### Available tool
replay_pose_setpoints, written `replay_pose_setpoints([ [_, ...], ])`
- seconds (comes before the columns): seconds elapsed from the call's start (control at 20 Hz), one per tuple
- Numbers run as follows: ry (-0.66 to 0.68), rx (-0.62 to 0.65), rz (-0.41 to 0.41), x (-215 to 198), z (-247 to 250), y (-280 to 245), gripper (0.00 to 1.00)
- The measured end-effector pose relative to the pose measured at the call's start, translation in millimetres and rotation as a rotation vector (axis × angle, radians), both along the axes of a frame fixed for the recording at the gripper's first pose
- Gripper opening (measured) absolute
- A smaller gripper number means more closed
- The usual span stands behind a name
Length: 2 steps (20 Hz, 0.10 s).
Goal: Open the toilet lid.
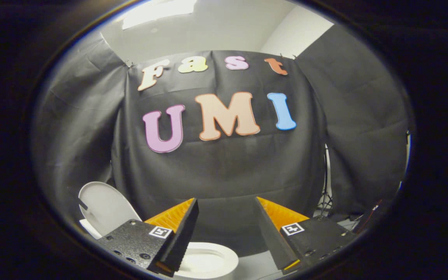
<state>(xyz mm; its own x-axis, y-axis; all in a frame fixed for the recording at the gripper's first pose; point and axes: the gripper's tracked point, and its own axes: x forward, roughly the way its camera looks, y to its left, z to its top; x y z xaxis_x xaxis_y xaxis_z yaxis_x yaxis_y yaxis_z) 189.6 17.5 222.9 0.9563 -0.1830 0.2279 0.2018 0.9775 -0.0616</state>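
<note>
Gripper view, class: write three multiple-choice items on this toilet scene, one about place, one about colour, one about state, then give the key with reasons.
1. Where is the toilet bowl?
A. Below and between the claw's fingers
B. Hanging on the cloth wall
C. Atop a finger

2. What colour is the toilet lid?
A. Blue
B. White
C. Red

3. What state is the claw in?
A. Shut on the lid
B. Shut, empty
C. Open, holding nothing

Key: 1 A, the bowl shows low between the fingers; 2 B, the raised lid is white; 3 C, a wide empty gap separates the fingers.
</note>
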Motion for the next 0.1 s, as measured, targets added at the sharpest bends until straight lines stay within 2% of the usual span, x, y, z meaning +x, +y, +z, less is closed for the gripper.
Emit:
replay_pose_setpoints([
  [0.1,0.018,0.016,-0.008,3.9,-5.7,-19.5,0.87],
])
